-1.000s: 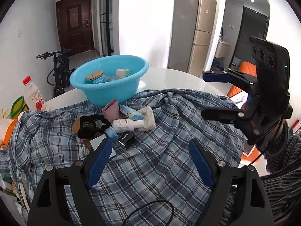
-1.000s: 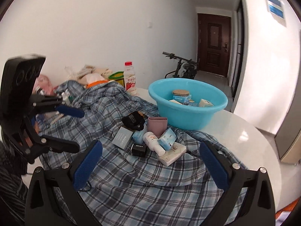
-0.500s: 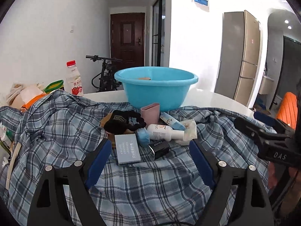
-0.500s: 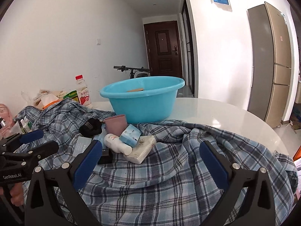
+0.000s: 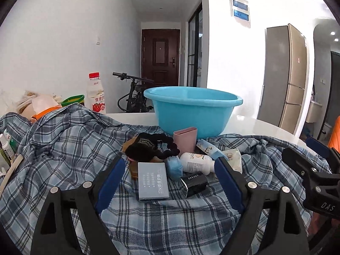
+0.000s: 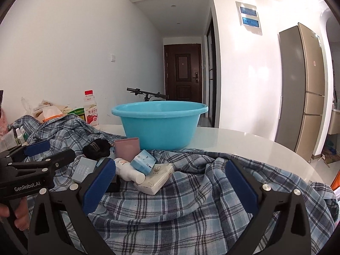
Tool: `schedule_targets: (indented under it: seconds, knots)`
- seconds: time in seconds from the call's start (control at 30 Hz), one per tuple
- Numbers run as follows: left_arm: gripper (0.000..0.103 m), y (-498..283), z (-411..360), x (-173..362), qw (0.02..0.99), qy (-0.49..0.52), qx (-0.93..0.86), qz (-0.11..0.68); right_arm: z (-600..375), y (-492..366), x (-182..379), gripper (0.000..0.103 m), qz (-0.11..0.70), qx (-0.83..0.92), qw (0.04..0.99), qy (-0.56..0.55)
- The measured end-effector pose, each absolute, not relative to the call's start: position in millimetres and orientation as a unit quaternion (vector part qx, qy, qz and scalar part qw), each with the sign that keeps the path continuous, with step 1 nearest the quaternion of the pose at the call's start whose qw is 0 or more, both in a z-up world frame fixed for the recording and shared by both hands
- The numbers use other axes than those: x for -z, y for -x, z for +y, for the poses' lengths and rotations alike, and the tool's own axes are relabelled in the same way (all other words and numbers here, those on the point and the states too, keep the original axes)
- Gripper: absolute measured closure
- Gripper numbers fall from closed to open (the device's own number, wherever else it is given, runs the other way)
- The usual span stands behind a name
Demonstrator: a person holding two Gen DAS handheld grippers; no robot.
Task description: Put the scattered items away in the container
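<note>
The round turquoise plastic basin (image 5: 193, 110) stands on the glossy white round table (image 6: 244, 142), at the far edge of a crumpled blue-and-white plaid cloth (image 5: 63, 148). Both cameras sit too low to see over its rim, so whatever lies inside cannot be told. The scattered items are heaped on the cloth just in front of it. The left wrist view shows the flat grey-blue rectangular box (image 5: 153, 180) face up, with the small black box lettered ZEESEA (image 5: 194, 181) just beside its right edge; in the right wrist view that black box is mostly hidden behind a blue finger pad. The right wrist view shows plainly the white wrapped tissue pack (image 6: 156, 178) with the white plastic bottle (image 6: 127, 170) and the light blue carton (image 6: 142, 162) lying against it. A dusty pink oval cup (image 5: 184, 140) stands upright, touching the basin's wall, next to a black fuzzy scrunchie (image 5: 153, 146).

The left gripper (image 5: 167, 180) has its jaws spread wide, holding nothing, straddling the heap. The right gripper (image 6: 170, 180) is likewise spread and unladen, over bare cloth right of the heap.

A red-capped milk drink bottle (image 5: 96, 94) stands far left; a bicycle (image 5: 133, 97), brown door (image 6: 182, 73) and tall steel refrigerator (image 6: 301, 85) are beyond
</note>
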State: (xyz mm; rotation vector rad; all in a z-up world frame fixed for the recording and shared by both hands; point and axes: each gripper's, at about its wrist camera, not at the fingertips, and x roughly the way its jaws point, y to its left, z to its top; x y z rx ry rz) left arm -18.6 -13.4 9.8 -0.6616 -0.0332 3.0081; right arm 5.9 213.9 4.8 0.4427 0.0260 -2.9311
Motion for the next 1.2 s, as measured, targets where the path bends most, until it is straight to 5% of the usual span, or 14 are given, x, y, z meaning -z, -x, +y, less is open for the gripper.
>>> schedule_targets:
  seconds: [0.3, 1.2]
  knots:
    - [0.000, 8, -18, -3, -0.003, 0.177, -0.984, -0.016, 210, -10, -1, 0.000, 0.014, 0.986, 0.093, -0.136]
    - [0.000, 28, -12, 8, -0.024, 0.235, -0.972, 0.006, 201, 10, 8, 0.000, 0.029, 0.974, 0.110, -0.196]
